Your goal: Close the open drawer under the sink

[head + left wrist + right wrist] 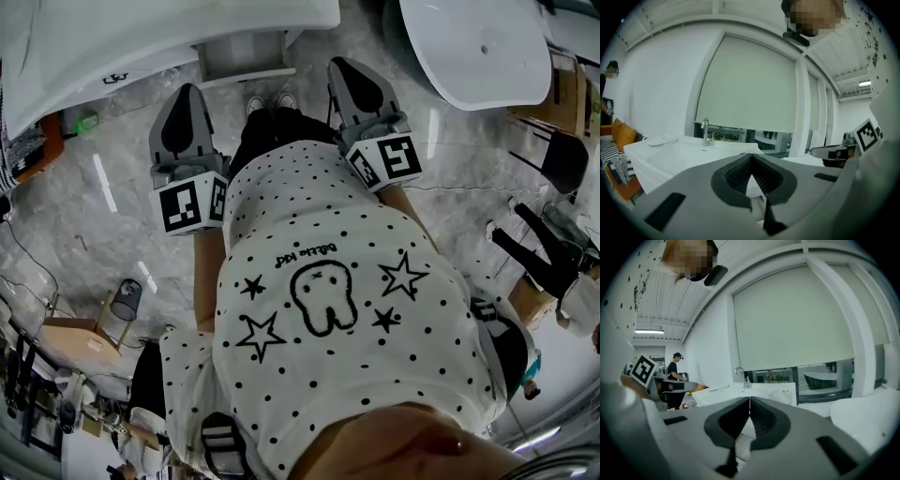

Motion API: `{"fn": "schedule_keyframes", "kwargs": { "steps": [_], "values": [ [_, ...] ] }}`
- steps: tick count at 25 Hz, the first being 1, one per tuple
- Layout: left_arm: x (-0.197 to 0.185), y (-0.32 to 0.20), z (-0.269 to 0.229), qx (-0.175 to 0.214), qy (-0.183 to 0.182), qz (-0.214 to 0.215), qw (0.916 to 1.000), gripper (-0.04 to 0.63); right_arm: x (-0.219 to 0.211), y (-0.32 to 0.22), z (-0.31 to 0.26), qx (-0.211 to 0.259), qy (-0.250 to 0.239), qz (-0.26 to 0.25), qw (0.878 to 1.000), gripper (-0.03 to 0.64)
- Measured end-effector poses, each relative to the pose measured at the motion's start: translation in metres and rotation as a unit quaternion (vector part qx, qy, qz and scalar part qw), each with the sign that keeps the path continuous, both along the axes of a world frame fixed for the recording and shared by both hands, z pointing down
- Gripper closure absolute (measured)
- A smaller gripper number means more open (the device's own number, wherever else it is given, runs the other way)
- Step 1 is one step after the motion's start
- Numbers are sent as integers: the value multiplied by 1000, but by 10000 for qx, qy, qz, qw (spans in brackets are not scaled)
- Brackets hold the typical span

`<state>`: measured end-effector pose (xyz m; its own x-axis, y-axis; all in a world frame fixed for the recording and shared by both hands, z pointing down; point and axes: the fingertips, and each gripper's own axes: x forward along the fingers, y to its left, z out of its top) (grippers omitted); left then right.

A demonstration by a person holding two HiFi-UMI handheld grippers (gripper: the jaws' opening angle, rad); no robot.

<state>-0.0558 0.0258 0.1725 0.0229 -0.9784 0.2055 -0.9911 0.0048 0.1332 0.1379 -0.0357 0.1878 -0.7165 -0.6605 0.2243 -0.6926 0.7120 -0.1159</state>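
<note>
In the head view the white sink counter (141, 37) runs across the top left, and a white drawer (246, 56) sticks out from under it. Both grippers are held level in front of the person's dotted shirt and point toward the drawer, short of it. My left gripper (187, 94) is shut with nothing in it; in its own view the ribbed pads (740, 173) meet at the tips (751, 156). My right gripper (349, 66) is likewise shut and empty (749, 399). The faucet (705, 131) (740, 376) stands on the counter beyond the jaws. The jaws hide the drawer in both gripper views.
A large white oval tub (478, 47) stands at the top right of the head view. Chairs and boxes (553, 150) crowd the right side, a small stool and a cup (127, 300) the lower left. Another person (675, 366) stands far off to the left.
</note>
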Motion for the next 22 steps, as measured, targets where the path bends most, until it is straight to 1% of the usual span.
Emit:
{"fn": "schedule_keyframes", "kwargs": {
  "steps": [3, 7, 9, 11, 15, 19, 22],
  "values": [
    [-1, 3, 9, -133, 123, 25, 9998, 591, -1, -3, -2, 0, 19, 10, 10000, 603],
    [2, 6, 27, -349, 217, 266, 9988, 591, -3, -5, -5, 2, 41, -14, 10000, 603],
    [2, 10, 44, -531, 245, 298, 9978, 591, -1, -3, -4, -4, 51, -16, 10000, 603],
    [-4, 11, 62, -797, 227, 230, 9963, 591, -5, -6, -8, -5, 83, -49, 10000, 603],
    [-20, 6, 103, -1379, 249, 213, 9899, 589, -23, -18, -19, -23, 113, -119, 9999, 603],
    [-4, 14, 144, -1792, 355, 360, 9825, 589, -21, -10, -20, -69, 148, -262, 9995, 603],
    [1, 12, 177, -2033, 477, 466, 9768, 588, -31, -11, -10, -180, 213, -387, 9989, 603]
  ]
}}
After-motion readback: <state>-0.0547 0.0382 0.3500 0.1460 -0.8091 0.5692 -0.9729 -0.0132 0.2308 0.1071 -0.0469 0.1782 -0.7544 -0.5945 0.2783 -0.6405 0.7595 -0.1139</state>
